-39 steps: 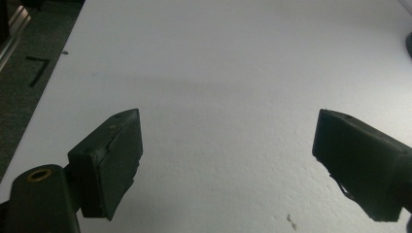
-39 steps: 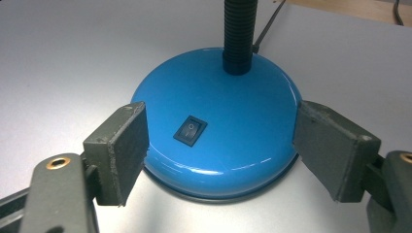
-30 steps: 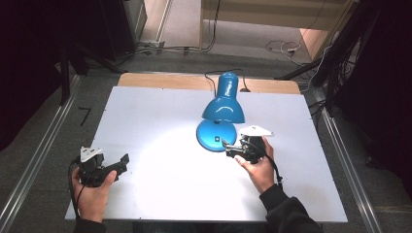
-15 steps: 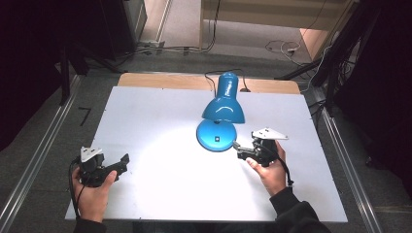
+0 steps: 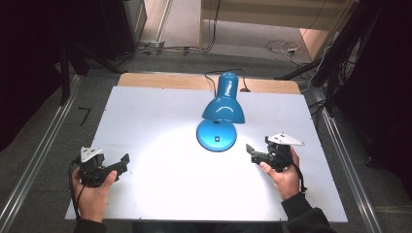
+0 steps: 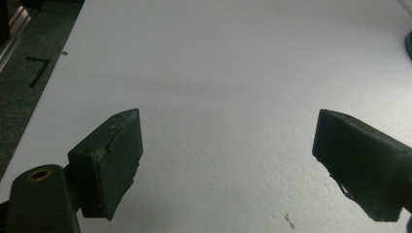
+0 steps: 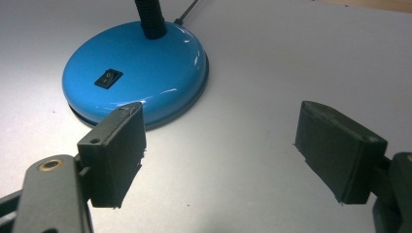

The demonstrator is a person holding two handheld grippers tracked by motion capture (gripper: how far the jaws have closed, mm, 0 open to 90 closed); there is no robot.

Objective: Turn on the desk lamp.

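Lamp: we see a glossy blue metal desk lamp (image 5: 219,116) standing upright on the white rectangular tabletop (image 5: 160,116), a little right of centre and toward the far half, its bell-shaped shade tipped forward over its base.
Base: the round blue lamp base (image 7: 138,70) lies flat on the board, with a small black rocker switch (image 7: 108,78) on its top and a black ribbed neck (image 7: 148,17) rising from its far side.
Cord: a thin black cable (image 5: 210,80) runs from the lamp toward the far edge of the table.
Right gripper: our right gripper (image 5: 257,155) sits just right of the base, apart from it, its 2 jaws spread wide with bare table between them and nothing held.
Left gripper: our left gripper (image 5: 116,164) rests near the near-left corner, well apart from the lamp, its 2 jaws likewise parted over plain white surface.
Edges: the left hand (image 5: 90,194) lies close to the near edge and the left side edge; the right hand (image 5: 284,177) keeps a wider margin from the right edge.
Open room: we have a broad free stretch of board between the 2 grippers and across the whole left half.
Surround: grey floor and metal rails (image 5: 34,160) flank the table.
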